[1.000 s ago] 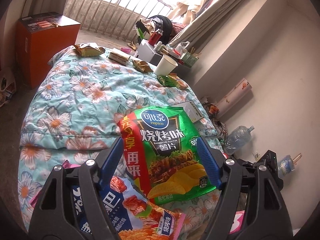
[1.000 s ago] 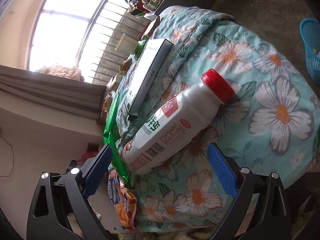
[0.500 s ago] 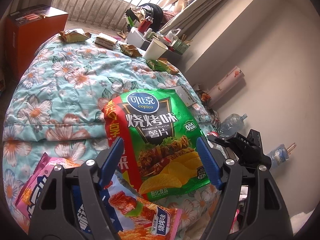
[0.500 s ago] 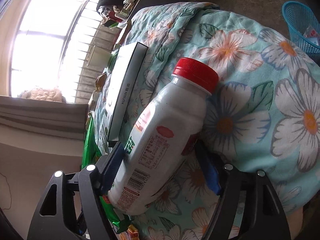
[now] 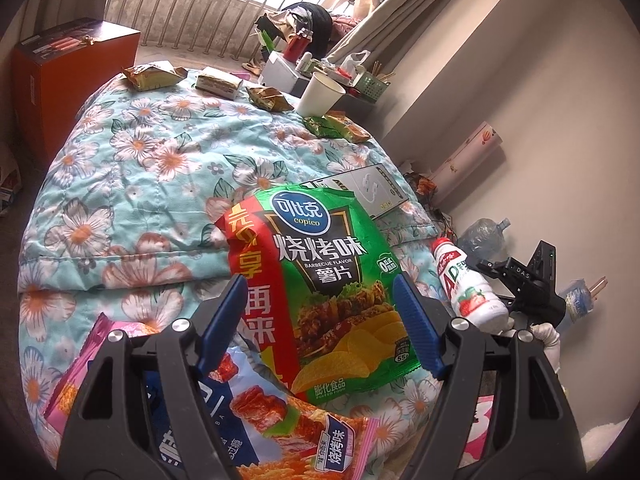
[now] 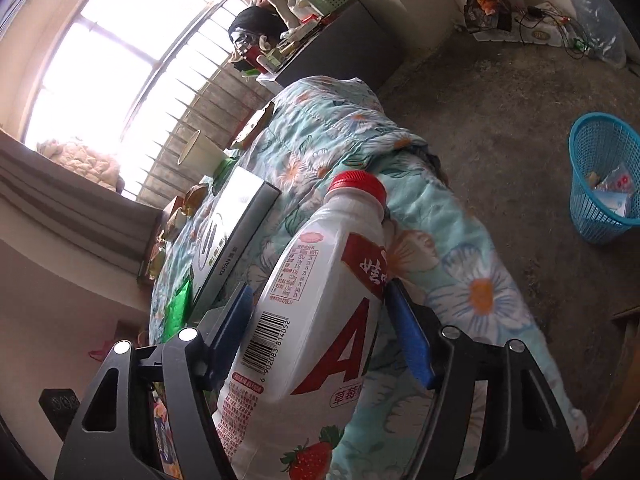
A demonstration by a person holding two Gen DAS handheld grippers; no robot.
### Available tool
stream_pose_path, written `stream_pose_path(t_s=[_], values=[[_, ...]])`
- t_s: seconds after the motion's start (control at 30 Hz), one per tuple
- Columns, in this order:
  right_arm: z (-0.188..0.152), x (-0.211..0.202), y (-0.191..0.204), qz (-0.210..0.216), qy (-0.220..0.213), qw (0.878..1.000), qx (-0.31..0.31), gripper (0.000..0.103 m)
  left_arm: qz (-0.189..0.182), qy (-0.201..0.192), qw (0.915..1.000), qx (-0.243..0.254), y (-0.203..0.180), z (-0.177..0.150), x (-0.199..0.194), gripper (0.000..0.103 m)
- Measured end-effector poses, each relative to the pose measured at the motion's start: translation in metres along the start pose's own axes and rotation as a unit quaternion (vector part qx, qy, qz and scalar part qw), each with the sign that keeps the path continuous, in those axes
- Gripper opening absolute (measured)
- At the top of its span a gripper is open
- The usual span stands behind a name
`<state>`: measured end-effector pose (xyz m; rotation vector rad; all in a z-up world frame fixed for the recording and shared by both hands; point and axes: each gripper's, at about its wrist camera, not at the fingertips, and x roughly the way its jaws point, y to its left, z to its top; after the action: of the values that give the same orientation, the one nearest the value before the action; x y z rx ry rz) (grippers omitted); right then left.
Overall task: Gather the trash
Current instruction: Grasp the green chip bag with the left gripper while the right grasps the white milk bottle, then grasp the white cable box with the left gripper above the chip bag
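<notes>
Right gripper (image 6: 320, 328) fingers clamped on a white red-capped drink bottle (image 6: 320, 300) lifted above the floral bed (image 6: 460, 264), left gripper (image 5: 320, 320) fingers spread apart around a green chip bag (image 5: 320, 280) lying on the bed, blue basket (image 6: 604, 184) on the floor.

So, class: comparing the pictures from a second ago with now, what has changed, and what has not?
The right gripper moved in around the milk bottle, closed on its body and lifted it off the floral quilt. The left gripper stayed open, hovering over the green chip bag, which remains on the quilt.
</notes>
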<state>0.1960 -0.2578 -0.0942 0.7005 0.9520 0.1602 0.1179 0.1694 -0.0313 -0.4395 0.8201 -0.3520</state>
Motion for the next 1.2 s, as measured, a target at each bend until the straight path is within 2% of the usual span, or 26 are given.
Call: stream_pose_path(t_s=[0.17,0.3,0.4,0.5,0.6,0.77,0.83,0.93,1.2], values=[[-0.001,0.010,-0.006,0.007,0.022,1.000,0.007,0.062,-0.004,0.017,0.9991,0.038,-0.024,0.021,0.008,0.071],[-0.007,0.015,-0.008,0.028,0.039,0.999,0.010,0.065,-0.010,0.058,0.9909,0.121,-0.064,0.053,0.024,0.082],[-0.009,0.015,-0.012,0.043,0.049,0.998,0.016,0.066,-0.022,0.101,0.9774,0.184,-0.089,0.077,0.055,0.083],[-0.012,0.013,-0.017,0.058,0.054,0.997,0.023,0.067,-0.003,0.147,0.9608,0.235,-0.108,0.097,0.102,0.083],[-0.013,0.011,-0.019,0.066,0.057,0.996,0.022,0.068,-0.010,0.207,0.9425,0.262,-0.119,0.113,0.158,0.083],[-0.014,0.009,-0.026,0.078,0.054,0.995,0.036,0.068,0.034,0.275,0.9143,0.296,-0.126,0.123,0.237,0.083],[-0.015,0.009,-0.027,0.084,0.056,0.994,0.038,0.068,0.040,0.294,0.9083,0.295,-0.125,0.126,0.258,0.083],[-0.015,0.010,-0.029,0.092,0.058,0.993,0.038,0.068,0.041,0.310,0.9048,0.289,-0.124,0.130,0.276,0.083],[-0.015,0.012,-0.033,0.106,0.065,0.992,0.036,0.068,0.056,0.337,0.8760,0.341,-0.137,0.125,0.303,0.084]])
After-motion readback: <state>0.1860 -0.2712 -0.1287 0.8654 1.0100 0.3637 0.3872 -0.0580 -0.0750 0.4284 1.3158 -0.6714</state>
